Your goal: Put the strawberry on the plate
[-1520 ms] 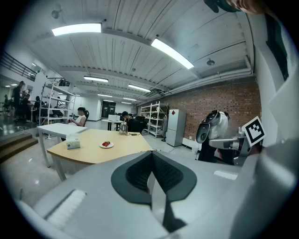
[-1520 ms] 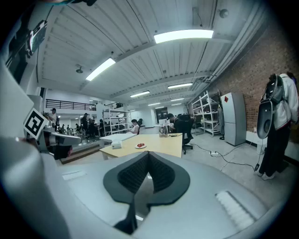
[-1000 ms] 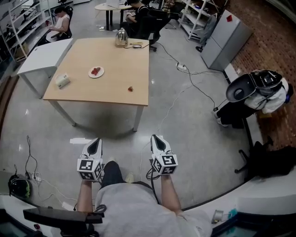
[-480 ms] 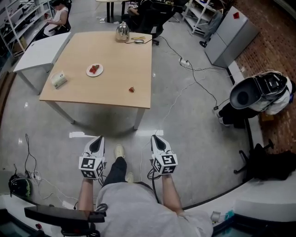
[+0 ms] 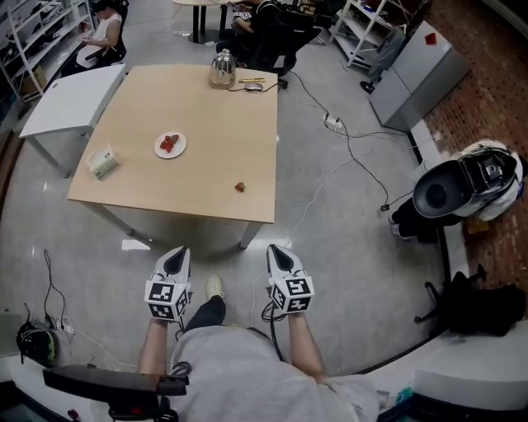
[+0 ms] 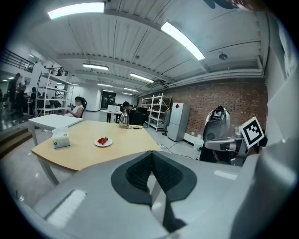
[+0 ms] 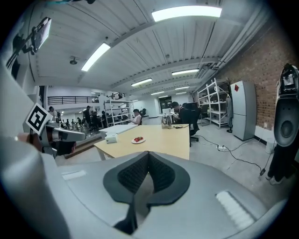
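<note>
Table (image 5: 214, 115) now nearer; small red strawberry (image 5: 240, 187) lies off plate (image 5: 180, 152).

Light wooden table (image 5: 206, 107) stood on a grey concrete floor (image 5: 346, 247). 1 smaller white table (image 5: 70, 99) sat just beside its far left corner. A tissue box (image 5: 102, 161) lay near the wooden table's left edge. A metal kettle (image 5: 222, 68) stood at the far edge, with a small dark item (image 5: 252, 85) just to its right. 1 seated person (image 5: 103, 29) was beyond the white table. A black office chair (image 5: 276, 37) stood past the kettle. Cables (image 5: 330, 177) trailed over the floor to a white power strip (image 5: 334, 123). A grey cabinet (image 5: 412, 74) stood near the brick wall (image 5: 487, 66), with metal shelving (image 5: 363, 25) beyond. A black round-fronted machine (image 5: 445, 191) stood at the right.
</note>
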A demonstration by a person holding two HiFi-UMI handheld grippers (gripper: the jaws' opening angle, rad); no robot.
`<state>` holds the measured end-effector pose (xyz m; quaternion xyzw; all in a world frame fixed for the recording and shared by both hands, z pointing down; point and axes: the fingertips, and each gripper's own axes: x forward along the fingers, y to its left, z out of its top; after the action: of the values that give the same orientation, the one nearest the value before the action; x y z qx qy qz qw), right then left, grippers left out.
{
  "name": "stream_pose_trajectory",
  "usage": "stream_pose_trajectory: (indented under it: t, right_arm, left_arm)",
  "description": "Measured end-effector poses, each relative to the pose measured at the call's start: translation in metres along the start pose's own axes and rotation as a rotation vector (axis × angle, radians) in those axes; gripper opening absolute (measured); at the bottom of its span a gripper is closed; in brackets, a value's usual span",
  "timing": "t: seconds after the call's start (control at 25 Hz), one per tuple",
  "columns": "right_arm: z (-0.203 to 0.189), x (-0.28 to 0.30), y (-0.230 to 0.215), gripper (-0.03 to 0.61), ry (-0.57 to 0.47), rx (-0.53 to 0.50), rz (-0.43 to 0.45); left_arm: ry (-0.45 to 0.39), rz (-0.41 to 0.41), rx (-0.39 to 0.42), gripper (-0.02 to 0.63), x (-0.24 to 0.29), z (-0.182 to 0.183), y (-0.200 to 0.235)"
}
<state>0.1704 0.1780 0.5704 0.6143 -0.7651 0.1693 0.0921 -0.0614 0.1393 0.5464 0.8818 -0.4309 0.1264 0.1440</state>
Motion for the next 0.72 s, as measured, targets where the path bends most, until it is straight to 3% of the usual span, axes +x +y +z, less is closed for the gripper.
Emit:
stream_pose_trajectory:
  t: [0.72]
  right_arm:
    - [0.051, 0.119, -0.017, 0.008, 0.013, -0.078, -0.036]
  left_arm:
    - [-0.003, -0.008, -0.003, 0.02, 0.079, 0.036, 0.09]
